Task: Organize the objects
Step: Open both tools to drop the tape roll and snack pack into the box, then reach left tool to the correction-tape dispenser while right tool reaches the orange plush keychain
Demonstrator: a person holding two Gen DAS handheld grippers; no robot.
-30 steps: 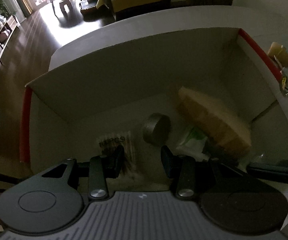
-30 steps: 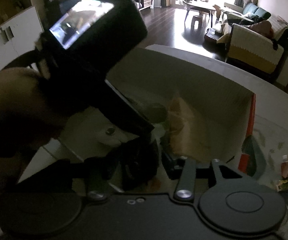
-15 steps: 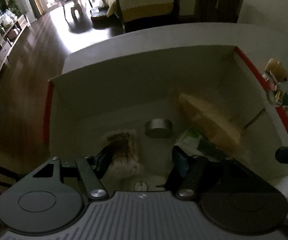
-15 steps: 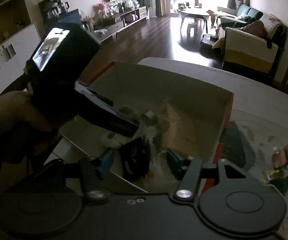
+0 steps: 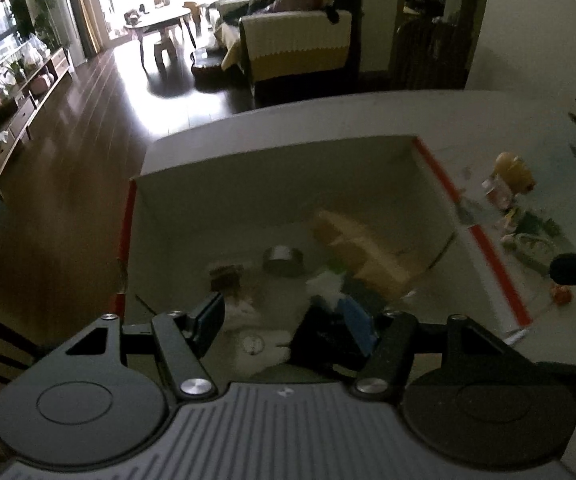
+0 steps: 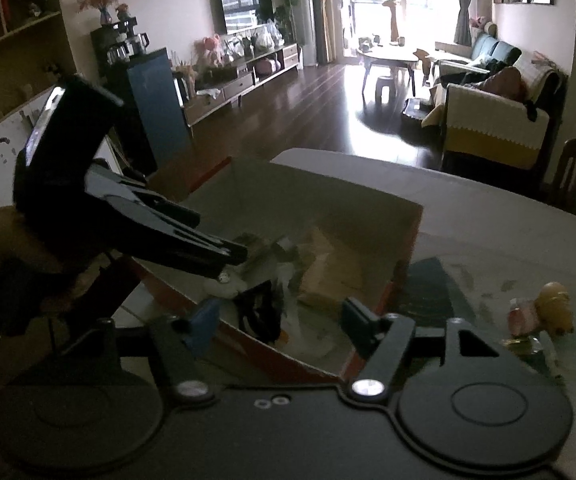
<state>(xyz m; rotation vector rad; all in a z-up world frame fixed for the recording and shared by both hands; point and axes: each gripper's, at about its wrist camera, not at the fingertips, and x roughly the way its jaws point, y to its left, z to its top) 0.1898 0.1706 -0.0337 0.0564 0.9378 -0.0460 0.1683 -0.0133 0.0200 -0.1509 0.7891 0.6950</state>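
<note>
The left gripper hung above the near end of the cardboard box, its jaws spread wide with nothing between them. Just beyond its fingers, on the box floor, lay a small dark packet, a round metal tin a little farther ahead, and a tan paper bag ahead to the right, beside something white and green too blurred to name. A black object sat directly under the right finger. The right gripper was held over the box's near red-edged corner, its jaws likewise wide apart and empty; the black object showed between them, lower down inside the box. To its left hovered the left gripper, a hand wrapped around its handle. Off to the right, outside the box, a yellow toy and small clutter stayed on the table.
</note>
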